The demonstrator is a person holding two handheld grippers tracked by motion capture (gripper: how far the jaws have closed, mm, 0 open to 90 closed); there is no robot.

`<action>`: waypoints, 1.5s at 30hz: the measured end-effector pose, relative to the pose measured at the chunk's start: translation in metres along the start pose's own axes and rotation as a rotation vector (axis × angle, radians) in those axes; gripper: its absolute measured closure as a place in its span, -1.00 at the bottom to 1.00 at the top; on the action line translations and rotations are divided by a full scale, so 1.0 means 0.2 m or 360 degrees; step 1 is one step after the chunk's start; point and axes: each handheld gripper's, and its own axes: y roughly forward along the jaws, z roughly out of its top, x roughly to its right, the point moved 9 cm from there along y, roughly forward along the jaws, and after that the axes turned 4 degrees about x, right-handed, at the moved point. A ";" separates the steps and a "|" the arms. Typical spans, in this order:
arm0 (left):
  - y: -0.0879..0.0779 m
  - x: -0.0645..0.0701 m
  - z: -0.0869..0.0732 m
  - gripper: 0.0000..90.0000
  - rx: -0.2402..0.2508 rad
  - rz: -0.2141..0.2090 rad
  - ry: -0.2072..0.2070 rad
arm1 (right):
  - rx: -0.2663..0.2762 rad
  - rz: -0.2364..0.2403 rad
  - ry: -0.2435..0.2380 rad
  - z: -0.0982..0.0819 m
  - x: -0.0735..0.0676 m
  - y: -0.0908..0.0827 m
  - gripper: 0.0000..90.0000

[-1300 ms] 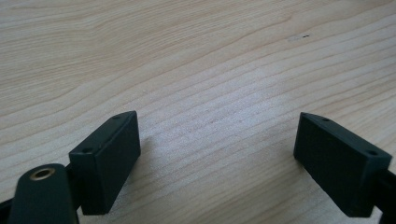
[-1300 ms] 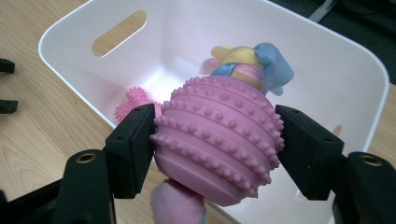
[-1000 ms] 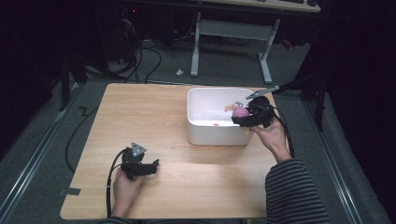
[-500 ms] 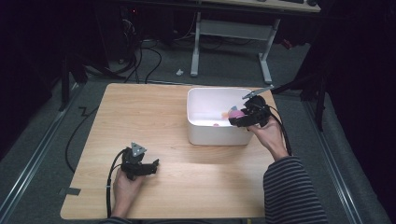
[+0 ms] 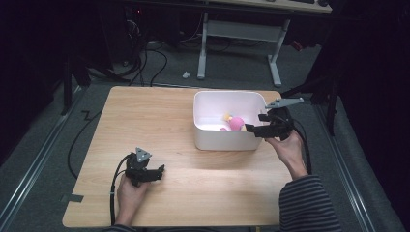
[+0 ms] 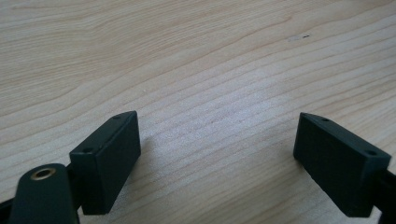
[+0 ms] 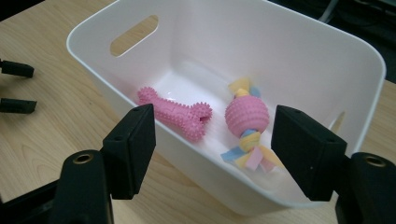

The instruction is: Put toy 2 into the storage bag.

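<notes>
Two pink toys, bone [image 7: 175, 113] and ball with cloth tails [image 7: 246, 116], lying in white bin [image 5: 203, 104] near right table [image 5: 145, 111] edge. Probably light, rubbery; best pinched at bone's thin middle. Right claw [image 7: 212, 140] just closing, empty, spread over bin rim; left claw [image 6: 217, 154] spread, empty.

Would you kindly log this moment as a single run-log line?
left gripper: open, on table | right gripper: open, empty, at bin rim | bin: pink bone, pink ball toy
</notes>
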 end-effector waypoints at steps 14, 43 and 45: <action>0.00 0.00 0.00 -0.67 0.0001 0.0007 0.0001 | 0.0073 -0.0078 0.0023 -0.21 -0.03 -0.19 -0.25; 0.00 0.00 0.00 -0.67 0.0001 0.0011 0.0000 | 0.0037 -0.0190 0.0223 -0.68 0.00 -0.11 -0.23; 0.00 0.00 0.00 -0.66 0.0002 0.0012 0.0000 | 0.0031 -0.0187 0.0235 -0.69 0.00 -0.09 -0.23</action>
